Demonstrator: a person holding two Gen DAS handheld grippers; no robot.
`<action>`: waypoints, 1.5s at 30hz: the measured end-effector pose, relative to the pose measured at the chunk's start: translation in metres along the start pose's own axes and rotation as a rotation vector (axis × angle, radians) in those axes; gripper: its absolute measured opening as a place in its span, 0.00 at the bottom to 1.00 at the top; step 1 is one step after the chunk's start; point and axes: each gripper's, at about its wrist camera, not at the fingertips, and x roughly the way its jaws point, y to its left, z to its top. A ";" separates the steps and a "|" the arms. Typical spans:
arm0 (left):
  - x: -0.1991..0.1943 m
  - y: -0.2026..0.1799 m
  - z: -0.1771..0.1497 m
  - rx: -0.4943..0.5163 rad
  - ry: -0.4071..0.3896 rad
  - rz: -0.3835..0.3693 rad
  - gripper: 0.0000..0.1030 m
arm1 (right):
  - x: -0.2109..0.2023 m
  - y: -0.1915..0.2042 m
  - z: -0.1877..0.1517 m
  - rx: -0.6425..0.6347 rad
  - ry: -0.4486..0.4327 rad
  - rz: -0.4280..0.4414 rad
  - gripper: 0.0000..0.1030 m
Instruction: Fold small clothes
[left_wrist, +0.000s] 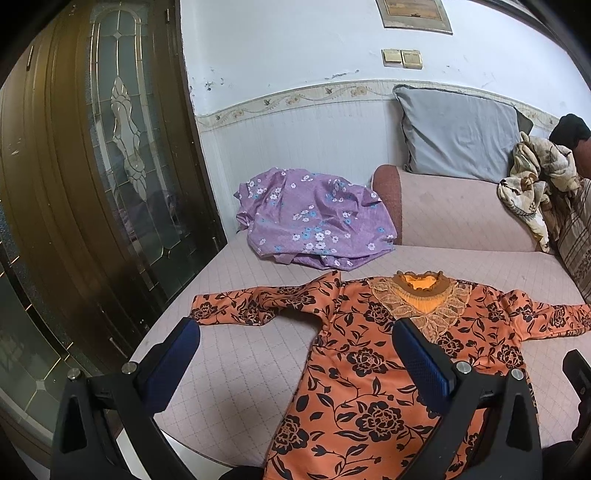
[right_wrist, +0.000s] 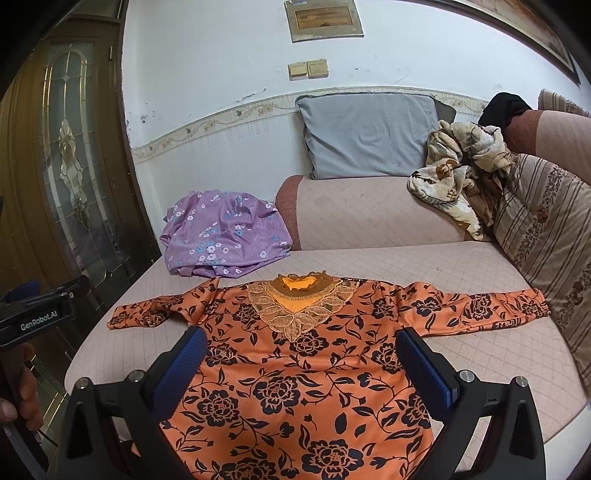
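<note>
An orange long-sleeved top with black flowers and a lace collar (left_wrist: 369, 369) (right_wrist: 295, 369) lies flat, front up, sleeves spread, on the pink quilted sofa seat (left_wrist: 240, 354) (right_wrist: 480, 266). My left gripper (left_wrist: 295, 328) is open and empty, held above the top's left side, near its left sleeve (left_wrist: 251, 302). My right gripper (right_wrist: 301, 336) is open and empty, above the middle of the top's body, just below the collar. The left gripper's body shows at the left edge of the right wrist view (right_wrist: 37, 317).
A crumpled purple floral garment (left_wrist: 314, 218) (right_wrist: 225, 236) lies at the seat's back left. A grey pillow (left_wrist: 458, 133) (right_wrist: 369, 133) and a beige floral cloth (left_wrist: 535, 181) (right_wrist: 458, 173) rest on the sofa arm. A striped cushion (right_wrist: 546, 236) stands on the right. A wooden glass door (left_wrist: 110, 166) is on the left.
</note>
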 end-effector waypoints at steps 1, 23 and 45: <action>0.000 -0.001 0.000 0.002 0.000 0.001 1.00 | 0.001 0.000 0.000 0.000 0.002 0.000 1.00; 0.018 -0.009 -0.002 0.017 0.047 -0.003 1.00 | 0.017 -0.005 -0.006 0.022 0.033 0.007 1.00; 0.079 -0.037 -0.038 0.035 0.248 -0.116 1.00 | 0.043 -0.052 -0.013 0.098 0.072 -0.051 1.00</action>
